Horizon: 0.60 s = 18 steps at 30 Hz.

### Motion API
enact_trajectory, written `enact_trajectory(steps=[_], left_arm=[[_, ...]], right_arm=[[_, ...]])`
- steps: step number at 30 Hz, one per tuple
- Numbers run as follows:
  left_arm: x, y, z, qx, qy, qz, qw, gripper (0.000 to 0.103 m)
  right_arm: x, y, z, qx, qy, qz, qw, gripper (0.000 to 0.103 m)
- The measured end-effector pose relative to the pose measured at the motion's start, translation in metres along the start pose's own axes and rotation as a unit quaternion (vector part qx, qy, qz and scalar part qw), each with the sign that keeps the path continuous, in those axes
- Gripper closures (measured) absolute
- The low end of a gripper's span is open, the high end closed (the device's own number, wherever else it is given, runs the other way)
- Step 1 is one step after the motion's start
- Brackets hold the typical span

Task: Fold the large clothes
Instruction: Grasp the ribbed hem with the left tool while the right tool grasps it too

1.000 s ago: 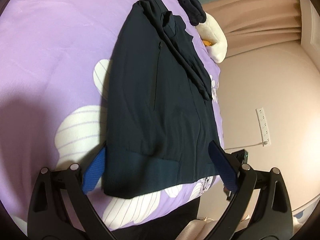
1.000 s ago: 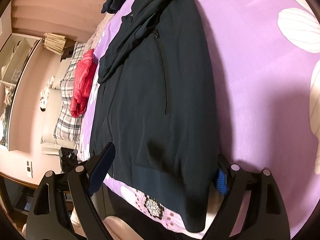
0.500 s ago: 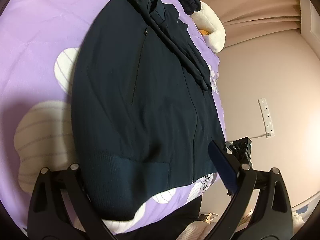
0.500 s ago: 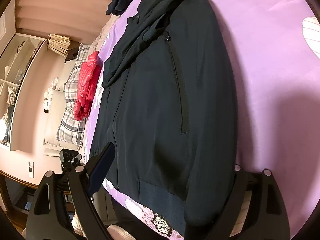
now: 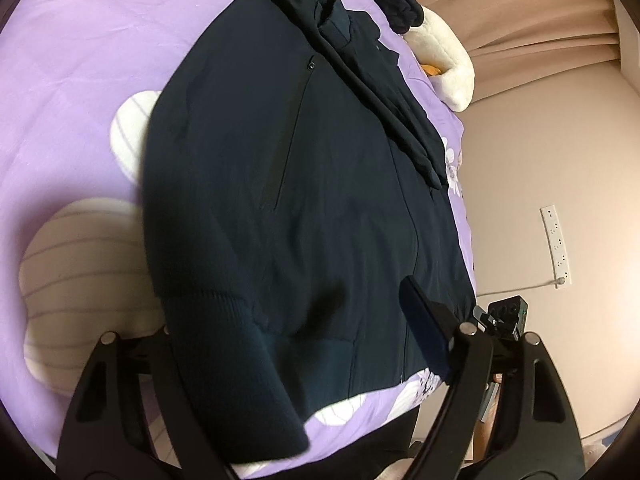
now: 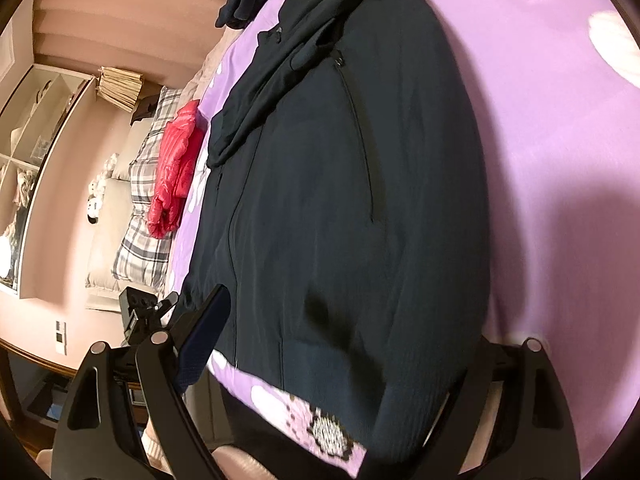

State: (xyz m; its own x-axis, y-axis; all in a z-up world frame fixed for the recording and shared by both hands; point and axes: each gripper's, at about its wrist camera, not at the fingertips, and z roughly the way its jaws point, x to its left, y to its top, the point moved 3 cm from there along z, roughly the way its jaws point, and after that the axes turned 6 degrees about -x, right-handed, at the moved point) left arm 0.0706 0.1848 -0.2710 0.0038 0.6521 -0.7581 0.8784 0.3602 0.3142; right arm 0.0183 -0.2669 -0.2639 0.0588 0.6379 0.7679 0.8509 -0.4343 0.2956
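Where the left wrist view looks along its fingers, shows a dark navy jacket (image 5: 304, 208) spread flat on a purple bedspread (image 5: 80, 92) printed with big white petals, smooth woven cloth on the body, a thick ribbed knit hem (image 5: 248, 360) at the near end, a long slanted pocket zip, one sleeve folded across the chest. Left gripper (image 5: 304, 360) spread wide across that hem; left finger buried under the ribbed corner, right finger (image 5: 424, 324) with its blue pad lying on the cloth; cannot tell whether any fabric is pinched. Beyond, a white plush toy (image 5: 448, 64) at the bed edge. From the right wrist view, same jacket (image 6: 344, 184), matte and softly creased. Right gripper (image 6: 340, 344) likewise wide; left finger (image 6: 204, 324) at the bed edge, right one hidden beneath the hem corner. Further off, a glossy red quilted garment (image 6: 176, 164) on a plaid pillow (image 6: 140, 216).
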Motion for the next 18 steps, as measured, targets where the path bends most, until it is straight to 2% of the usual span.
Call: enact_trajectory(steps=[3, 6, 8, 11, 14, 18], left_arm=[[0.003, 0.003, 0.002, -0.002, 0.008, -0.006, 0.9999, 0.033], [0.008, 0.006, 0.002, -0.003, 0.017, -0.019, 0.9997, 0.047], [0.011, 0.006, 0.002, -0.001, 0.027, -0.021, 0.9994, 0.058], [0.015, 0.006, 0.001, -0.003, 0.034, -0.030, 0.9990, 0.067], [0.016, 0.005, 0.000, -0.004, 0.054, -0.028, 0.9982, 0.074], [0.007, 0.005, 0.000, -0.005, 0.083, -0.005, 0.9965, 0.076]], right_arm=[[0.001, 0.005, 0.004, -0.010, -0.006, -0.006, 1.000, 0.021], [-0.003, 0.004, 0.002, -0.018, -0.011, -0.006, 1.000, 0.032], [-0.008, 0.002, -0.002, -0.022, -0.015, -0.007, 1.000, 0.045], [-0.014, 0.001, -0.004, -0.025, -0.018, 0.000, 1.000, 0.057], [-0.016, 0.000, -0.005, -0.028, -0.021, 0.002, 0.999, 0.060], [-0.009, 0.000, -0.007, -0.034, -0.023, -0.012, 0.999, 0.067]])
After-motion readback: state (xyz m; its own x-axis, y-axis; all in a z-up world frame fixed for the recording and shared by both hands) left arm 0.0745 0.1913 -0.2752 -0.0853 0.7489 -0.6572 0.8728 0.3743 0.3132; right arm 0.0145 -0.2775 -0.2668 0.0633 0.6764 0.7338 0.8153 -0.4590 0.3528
